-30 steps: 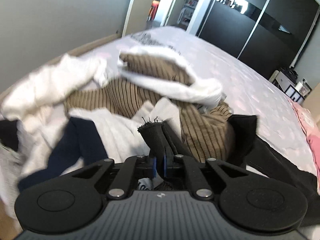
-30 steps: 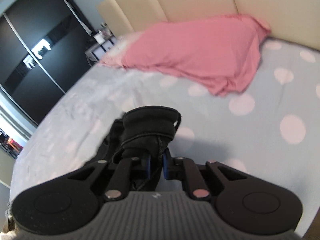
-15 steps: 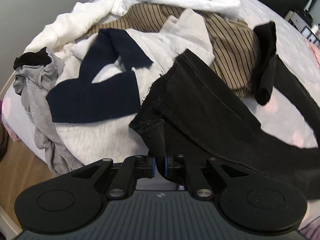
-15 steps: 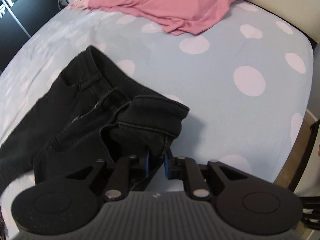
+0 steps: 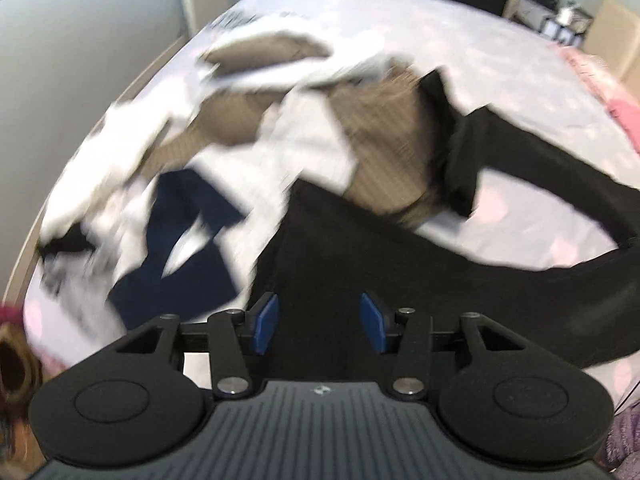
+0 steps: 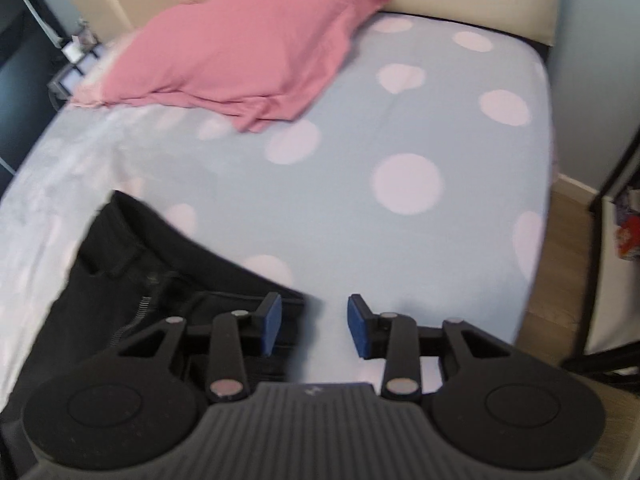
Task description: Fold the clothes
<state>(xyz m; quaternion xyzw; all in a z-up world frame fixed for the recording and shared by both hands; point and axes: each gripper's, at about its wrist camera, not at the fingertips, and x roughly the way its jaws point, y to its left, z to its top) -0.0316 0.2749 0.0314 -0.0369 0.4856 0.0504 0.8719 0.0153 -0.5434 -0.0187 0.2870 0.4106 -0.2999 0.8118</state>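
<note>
Black jeans (image 5: pixel 344 264) seemingly beneath spread left claw (image 5: pixel 319 323)

Both tools, left tool (image 5: pixel 318 322) and right tool (image 6: pixel 313 326), have released the black jeans (image 6: pixel 132 280).

Two grippers — left (image 5: pixel 319 322) and right (image 6: pixel 314 326) — each with two blue pads. One pair of black jeans (image 5: pixel 400 280) (its waistband end also shows in the right view (image 6: pixel 132 280)). One pink pillow (image 6: pixel 240 48). One bed (image 6: pixel 400 120). In the heap: one brown striped garment (image 5: pixel 384 152), one navy piece (image 5: pixel 188 240), and white items (image 5: pixel 308 144) — too blurred to count.
</note>
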